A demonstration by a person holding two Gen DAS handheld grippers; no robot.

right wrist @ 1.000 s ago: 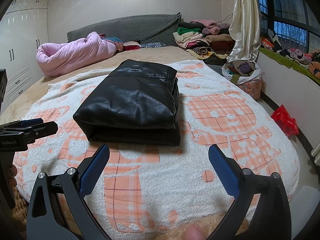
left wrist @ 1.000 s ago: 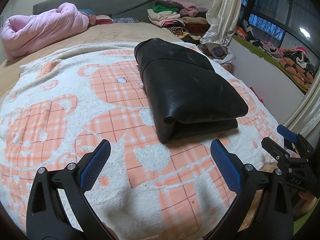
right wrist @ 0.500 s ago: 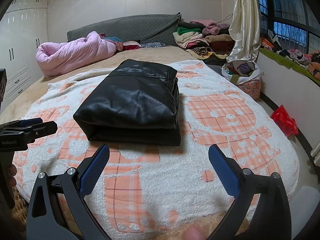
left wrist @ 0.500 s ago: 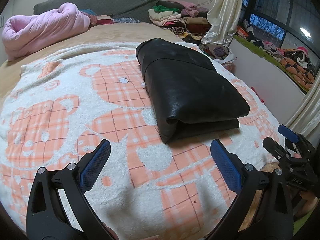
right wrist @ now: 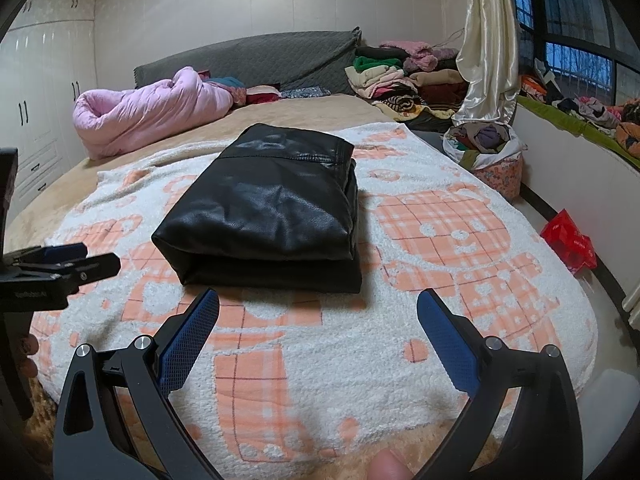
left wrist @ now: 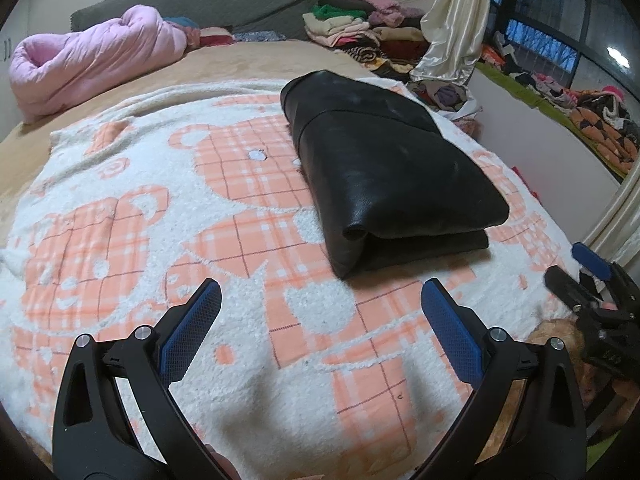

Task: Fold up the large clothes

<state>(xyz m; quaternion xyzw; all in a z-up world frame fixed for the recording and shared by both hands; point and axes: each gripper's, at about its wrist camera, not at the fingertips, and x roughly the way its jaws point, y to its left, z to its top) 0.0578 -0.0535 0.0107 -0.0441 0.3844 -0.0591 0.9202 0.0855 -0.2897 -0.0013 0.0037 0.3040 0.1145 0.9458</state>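
Folded black jacket lies on the blanket; both grippers spread and empty.

The left gripper and right gripper hover over the near edge of the white-and-orange check blanket, apart from the jacket. Blanket covers a tan bed. Pink duvet lies by the grey headboard. Clothes pile, curtain and window to the right; white wardrobe to the left.

A folded black leather garment lay on a white blanket with orange plaid bears spread over the bed. The right tongs hovered just short of it, blue-padded jaws spread wide and empty. The left tongs showed at the left edge, apart from the garment.
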